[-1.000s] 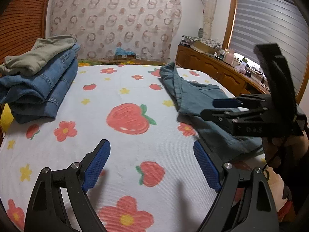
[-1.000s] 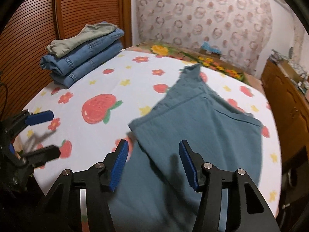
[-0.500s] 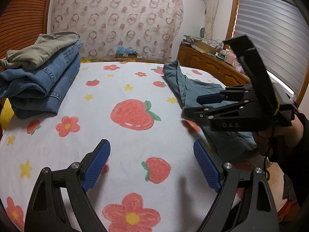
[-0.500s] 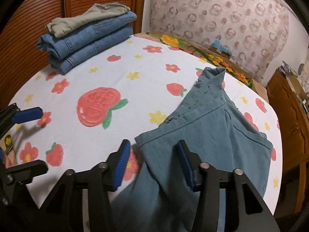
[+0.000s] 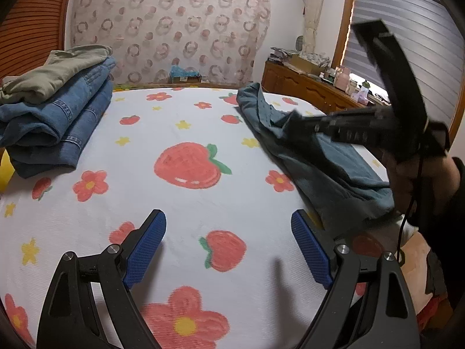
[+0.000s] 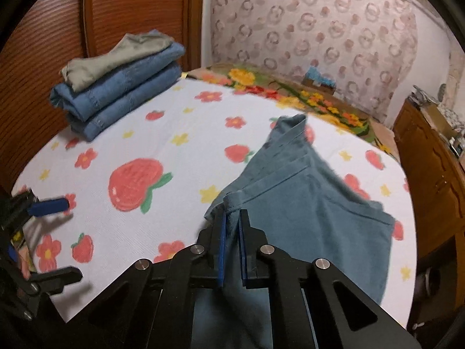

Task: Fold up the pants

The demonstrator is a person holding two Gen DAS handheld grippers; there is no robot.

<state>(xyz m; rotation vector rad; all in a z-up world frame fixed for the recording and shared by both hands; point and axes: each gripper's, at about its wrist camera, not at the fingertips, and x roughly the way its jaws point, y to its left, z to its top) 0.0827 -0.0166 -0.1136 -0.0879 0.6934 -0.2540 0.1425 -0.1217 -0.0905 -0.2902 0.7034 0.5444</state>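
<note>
Teal pants (image 6: 305,212) lie spread over the right side of a strawberry-print bed sheet (image 6: 180,212). My right gripper (image 6: 232,218) has its jaws closing on a bunched corner of the pants' near left edge, and the pads press on the cloth. From the left wrist view the right gripper (image 5: 286,125) reaches in from the right over the pants (image 5: 328,160), held by a person's hand. My left gripper (image 5: 228,241) hovers open over bare sheet (image 5: 174,203) with nothing between its fingers. It also shows at the left edge as the left gripper (image 6: 58,240).
A stack of folded jeans with an olive garment on top (image 5: 55,116) sits at the bed's far left corner (image 6: 122,90). A wooden dresser (image 6: 430,174) runs along the right side. A wooden slatted wall (image 6: 43,43) stands behind the stack.
My right gripper went from open around the pants' corner to shut on it, and the cloth now bunches up between the pads. The left gripper stayed open in place.
</note>
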